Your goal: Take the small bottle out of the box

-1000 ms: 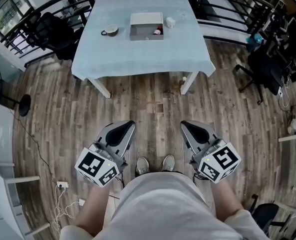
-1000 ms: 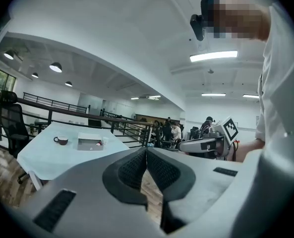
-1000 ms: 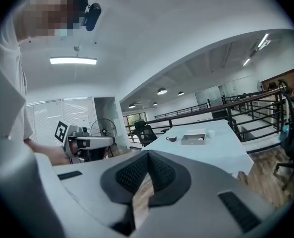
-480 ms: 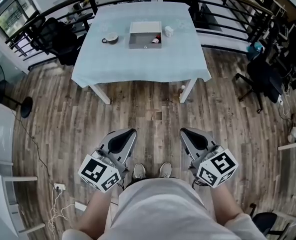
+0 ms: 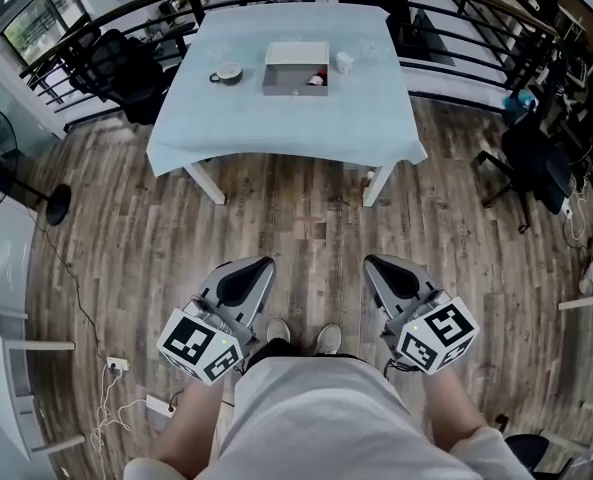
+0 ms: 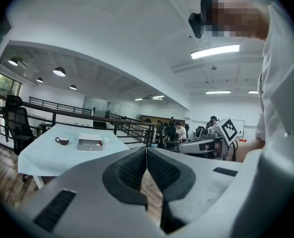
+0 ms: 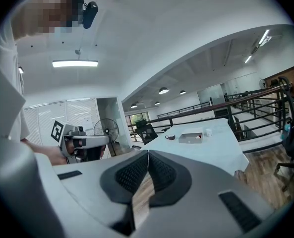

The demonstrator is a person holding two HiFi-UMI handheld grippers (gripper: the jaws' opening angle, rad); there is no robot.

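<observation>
Floor (image 5: 306, 218): wooden planks, the person stands on it
Table (image 5: 286, 118): covered with a light blue cloth, well apart from both grippers
Left gripper (image 5: 266, 262): jaws pressed together, nothing between them, held over the floor
Right gripper (image 5: 370, 261): jaws pressed together, empty, beside the left one
Box (image 5: 294, 86): grey, open, on the far part of the table
Cup (image 5: 227, 72): left of the box
Small bottle (image 5: 319, 70): inside the box, at its right end

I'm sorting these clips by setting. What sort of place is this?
Probably an open-plan office on an upper floor: a black railing runs behind the cloth-covered table, swivel chairs stand nearby, and people are gathered further back.
</observation>
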